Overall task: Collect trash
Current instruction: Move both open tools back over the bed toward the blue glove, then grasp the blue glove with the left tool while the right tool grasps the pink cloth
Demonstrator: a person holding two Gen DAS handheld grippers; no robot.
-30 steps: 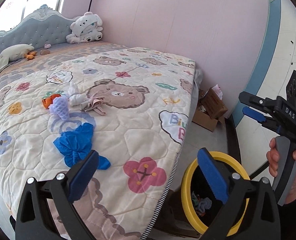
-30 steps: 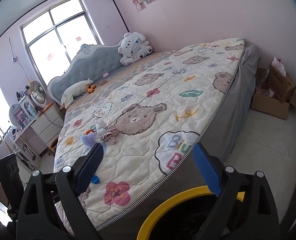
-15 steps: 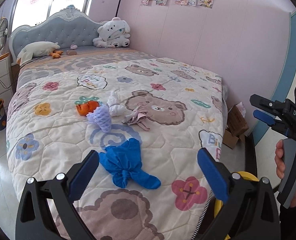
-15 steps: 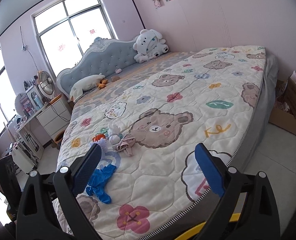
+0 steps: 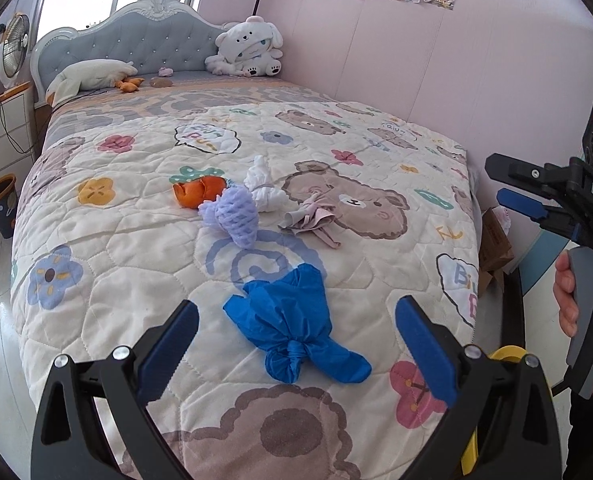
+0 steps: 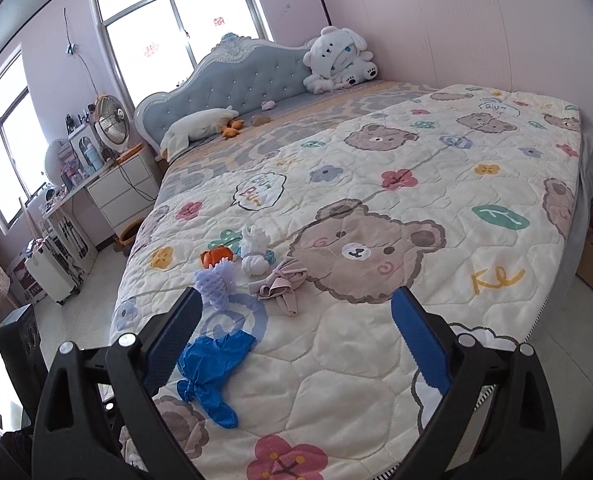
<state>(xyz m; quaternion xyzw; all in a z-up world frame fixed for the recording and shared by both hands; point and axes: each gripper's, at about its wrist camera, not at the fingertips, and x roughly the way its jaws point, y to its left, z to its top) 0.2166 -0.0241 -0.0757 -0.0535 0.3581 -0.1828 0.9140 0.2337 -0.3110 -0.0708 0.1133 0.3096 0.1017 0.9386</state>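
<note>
Trash lies on the quilted bed (image 5: 136,280): a knotted blue glove (image 5: 292,324) nearest, a lilac foam net (image 5: 232,212), an orange peel (image 5: 196,192), a white tied wad (image 5: 264,188) and a pinkish crumpled rag (image 5: 312,220). My left gripper (image 5: 296,340) is open and empty, its jaws on either side of the blue glove, just short of it. My right gripper (image 6: 292,336) is open and empty above the bed; the blue glove (image 6: 208,372) lies by its left finger. The right gripper also shows in the left wrist view (image 5: 536,200). A yellow bin rim (image 5: 508,356) peeks out at the bed's foot.
A white plush dog (image 5: 252,52) and a pillow (image 5: 88,76) sit by the grey headboard. A white nightstand (image 6: 124,188), a fan (image 6: 112,120) and a small floor bin (image 5: 0,204) stand left of the bed. Cardboard boxes (image 5: 492,240) lie by the pink wall.
Both grippers swung left from the yellow bin toward the bed. The blue glove now lies between the left gripper's jaws, and the bin has slid almost out of view.
</note>
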